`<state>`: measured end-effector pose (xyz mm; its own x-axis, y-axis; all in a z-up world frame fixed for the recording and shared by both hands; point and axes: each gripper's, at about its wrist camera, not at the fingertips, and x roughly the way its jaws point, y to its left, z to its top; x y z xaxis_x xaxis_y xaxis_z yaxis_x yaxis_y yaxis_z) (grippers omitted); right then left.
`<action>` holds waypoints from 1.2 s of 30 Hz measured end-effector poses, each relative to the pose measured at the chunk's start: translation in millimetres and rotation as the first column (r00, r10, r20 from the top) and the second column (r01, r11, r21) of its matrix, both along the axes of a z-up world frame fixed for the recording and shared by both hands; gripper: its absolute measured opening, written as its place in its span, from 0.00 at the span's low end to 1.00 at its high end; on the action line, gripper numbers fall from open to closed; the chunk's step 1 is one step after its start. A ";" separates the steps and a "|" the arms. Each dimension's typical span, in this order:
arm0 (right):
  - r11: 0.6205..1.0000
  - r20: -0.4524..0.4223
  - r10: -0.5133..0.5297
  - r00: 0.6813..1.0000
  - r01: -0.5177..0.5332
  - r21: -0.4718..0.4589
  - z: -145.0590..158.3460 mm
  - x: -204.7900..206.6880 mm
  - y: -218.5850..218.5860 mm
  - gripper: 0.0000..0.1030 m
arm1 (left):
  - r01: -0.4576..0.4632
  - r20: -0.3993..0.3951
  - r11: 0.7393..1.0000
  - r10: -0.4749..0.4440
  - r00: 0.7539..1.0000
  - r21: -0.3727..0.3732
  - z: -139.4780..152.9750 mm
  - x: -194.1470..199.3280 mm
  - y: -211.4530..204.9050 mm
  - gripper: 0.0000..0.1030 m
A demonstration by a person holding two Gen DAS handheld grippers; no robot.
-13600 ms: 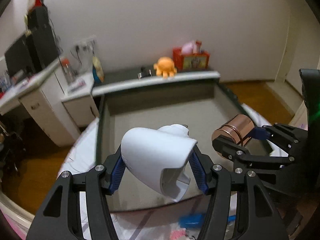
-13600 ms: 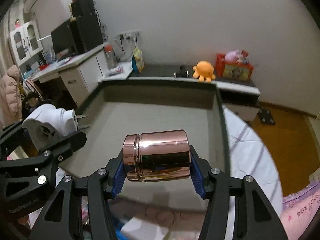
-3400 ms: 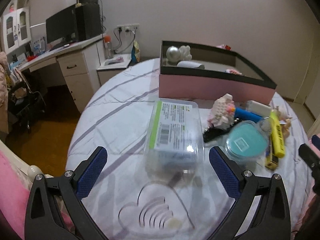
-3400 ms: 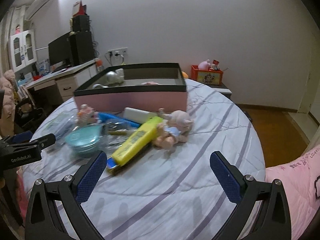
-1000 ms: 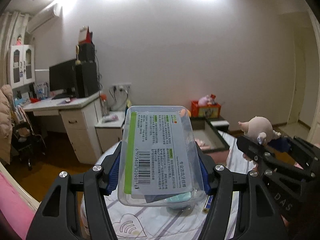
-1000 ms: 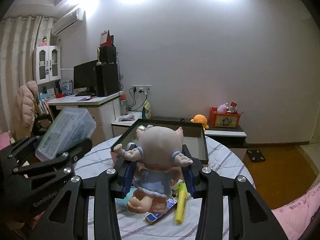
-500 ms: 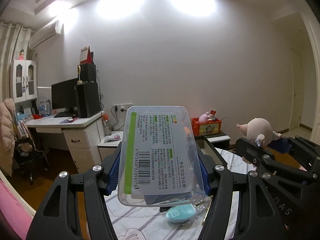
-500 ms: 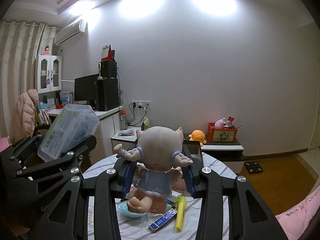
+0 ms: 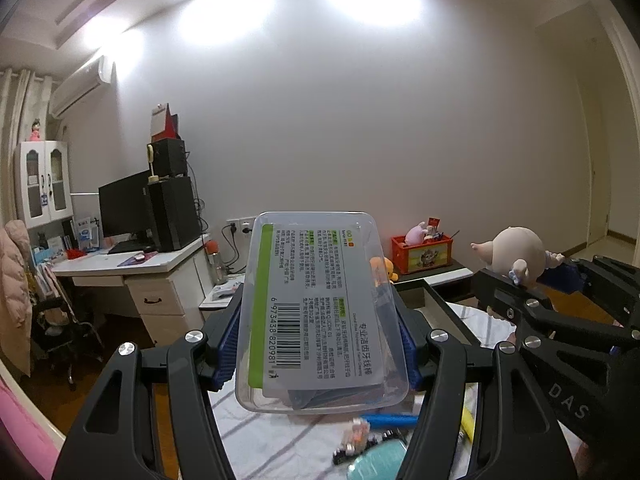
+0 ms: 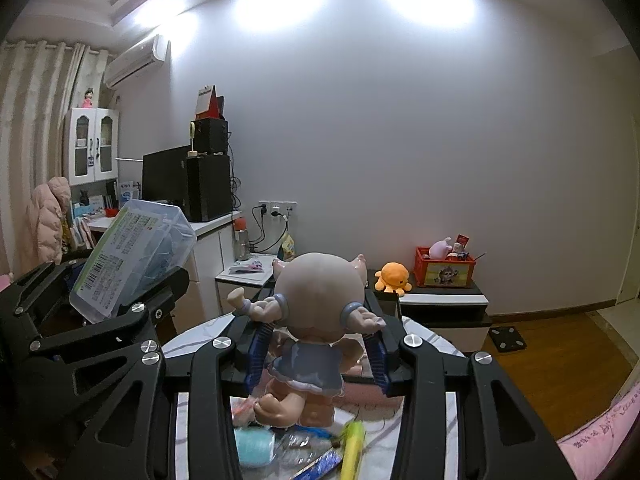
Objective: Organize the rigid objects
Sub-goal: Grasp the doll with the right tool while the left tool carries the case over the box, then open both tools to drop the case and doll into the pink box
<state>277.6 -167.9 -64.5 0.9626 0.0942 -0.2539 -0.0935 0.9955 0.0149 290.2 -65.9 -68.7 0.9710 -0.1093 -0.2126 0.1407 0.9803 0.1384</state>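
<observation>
My left gripper (image 9: 316,350) is shut on a clear plastic box (image 9: 320,312) with a green-edged barcode label, held high above the bed. The box also shows in the right wrist view (image 10: 132,260). My right gripper (image 10: 318,350) is shut on a pig doll (image 10: 316,328) in a blue dress, seen from behind. The doll's head also shows in the left wrist view (image 9: 516,256) at the right. The dark-rimmed storage box (image 9: 444,304) lies behind and below both grippers, mostly hidden.
On the striped bedsheet (image 9: 280,448) below lie a teal round case (image 10: 254,448), a yellow marker (image 10: 352,450), a blue pen (image 9: 390,420) and a small block toy (image 9: 354,440). A desk (image 9: 132,276) stands left, and a low cabinet with an orange octopus toy (image 10: 392,278) lies beyond.
Both grippers have tilted and risen further with their loads. The bed items and storage box have dropped lower in both views.
</observation>
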 end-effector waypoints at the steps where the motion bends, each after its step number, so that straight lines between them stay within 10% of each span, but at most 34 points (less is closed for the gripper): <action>1: 1.000 -0.005 0.000 1.000 0.000 -0.002 -0.7 8.1 -0.5 0.42 | 0.010 -0.013 1.000 -0.010 1.000 0.006 -1.9 13.1 -2.6 0.62; 9: 1.000 -0.126 0.002 0.992 -0.003 -0.009 -27.1 106.4 -15.2 0.42 | 0.061 -0.193 0.998 -0.056 0.980 0.022 -33.6 118.9 -17.8 0.62; 23: 0.995 -0.437 -0.055 0.898 0.014 -0.096 -117.7 228.7 -41.2 0.43 | 0.112 -0.503 0.991 -0.063 0.862 0.067 -118.4 236.5 -52.1 0.62; 28: 0.996 -0.482 -0.052 0.875 0.012 -0.086 -131.9 242.3 -48.7 0.44 | 0.082 -0.484 0.992 -0.024 0.875 0.099 -118.7 240.6 -45.8 0.85; 33: 0.995 -0.425 -0.095 0.900 0.072 -0.069 -116.1 229.7 -58.2 0.79 | 0.045 -0.450 0.998 -0.018 0.893 0.048 -102.1 234.5 -21.4 0.96; 36: 0.997 -0.389 -0.075 0.918 0.068 -0.033 -97.6 216.5 -59.6 0.79 | 0.041 -0.419 0.998 -0.018 0.908 0.045 -88.9 219.4 -11.9 0.98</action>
<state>494.1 -227.5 -162.1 0.7915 0.0208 -0.6108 -0.0128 0.9998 0.0175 509.6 -77.8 -157.6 0.7886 -0.1144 -0.6042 0.2255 0.9679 0.1109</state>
